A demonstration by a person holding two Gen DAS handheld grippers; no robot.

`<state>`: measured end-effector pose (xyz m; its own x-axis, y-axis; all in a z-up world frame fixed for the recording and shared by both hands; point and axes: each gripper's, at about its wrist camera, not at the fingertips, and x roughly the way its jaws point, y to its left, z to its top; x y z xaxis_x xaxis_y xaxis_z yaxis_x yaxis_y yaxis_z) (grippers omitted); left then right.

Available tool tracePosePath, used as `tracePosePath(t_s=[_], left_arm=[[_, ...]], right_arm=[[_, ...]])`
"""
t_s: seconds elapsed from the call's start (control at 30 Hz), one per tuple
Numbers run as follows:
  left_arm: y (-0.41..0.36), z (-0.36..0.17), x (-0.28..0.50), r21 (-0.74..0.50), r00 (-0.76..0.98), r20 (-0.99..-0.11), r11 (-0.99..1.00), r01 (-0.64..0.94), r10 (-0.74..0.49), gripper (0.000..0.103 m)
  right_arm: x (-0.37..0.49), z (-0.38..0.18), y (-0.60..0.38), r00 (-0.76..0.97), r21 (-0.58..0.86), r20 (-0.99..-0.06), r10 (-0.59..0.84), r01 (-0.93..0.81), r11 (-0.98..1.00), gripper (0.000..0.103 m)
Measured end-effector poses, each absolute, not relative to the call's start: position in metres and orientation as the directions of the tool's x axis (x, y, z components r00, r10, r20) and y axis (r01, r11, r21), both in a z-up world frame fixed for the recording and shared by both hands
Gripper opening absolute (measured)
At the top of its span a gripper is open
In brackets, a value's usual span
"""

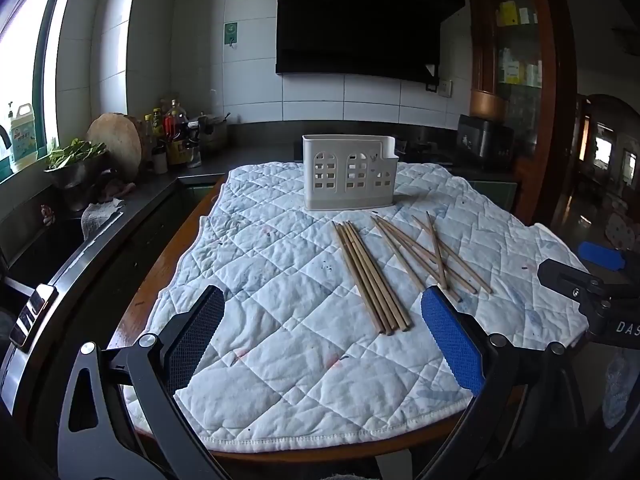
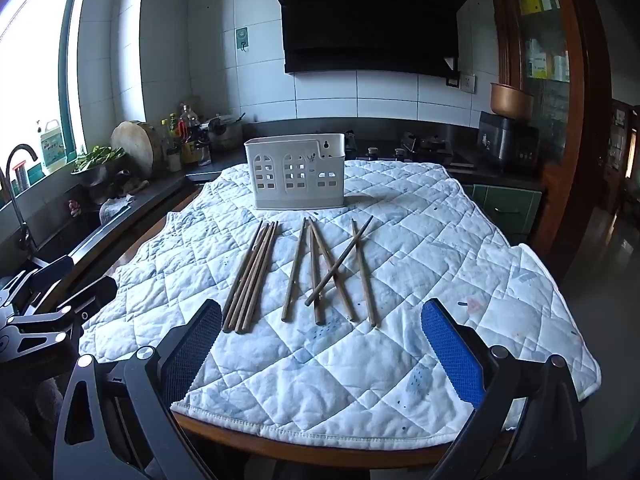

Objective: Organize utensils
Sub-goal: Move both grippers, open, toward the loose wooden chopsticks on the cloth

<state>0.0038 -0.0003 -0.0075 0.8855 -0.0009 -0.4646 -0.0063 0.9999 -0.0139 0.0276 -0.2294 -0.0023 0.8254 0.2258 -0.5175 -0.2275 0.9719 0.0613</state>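
Observation:
A white perforated utensil holder (image 1: 349,172) (image 2: 295,171) stands upright at the far side of a quilted white cloth (image 1: 280,280) (image 2: 400,272). In front of it lie wooden chopsticks: a tidy bundle (image 1: 370,276) (image 2: 251,278) and several loose ones crossing each other (image 1: 434,256) (image 2: 332,270). My left gripper (image 1: 322,300) hovers open over the near part of the cloth, short of the bundle, holding nothing. My right gripper (image 2: 322,312) is open too, its fingers flanking the near ends of the chopsticks without touching them. Each gripper shows at the edge of the other's view.
The cloth covers a wooden table (image 2: 320,448). A dark counter (image 1: 120,216) with a sink, bottles, a round board and greens runs along the left. A stove and a black range hood (image 2: 372,20) are behind, and a wooden cabinet (image 2: 552,80) stands at the right.

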Motion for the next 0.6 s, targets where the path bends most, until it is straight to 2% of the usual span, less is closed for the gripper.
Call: tracePosePath(t_s=[0.6], left_arm=[[0.0008,-0.013,0.0093,-0.025,0.879,-0.477,1.0,-0.017,0.003,0.098]], right_arm=[[0.0333,-0.0084,-0.229,0.816,0.065,-0.531,0.229,-0.231,0.971,0.097]])
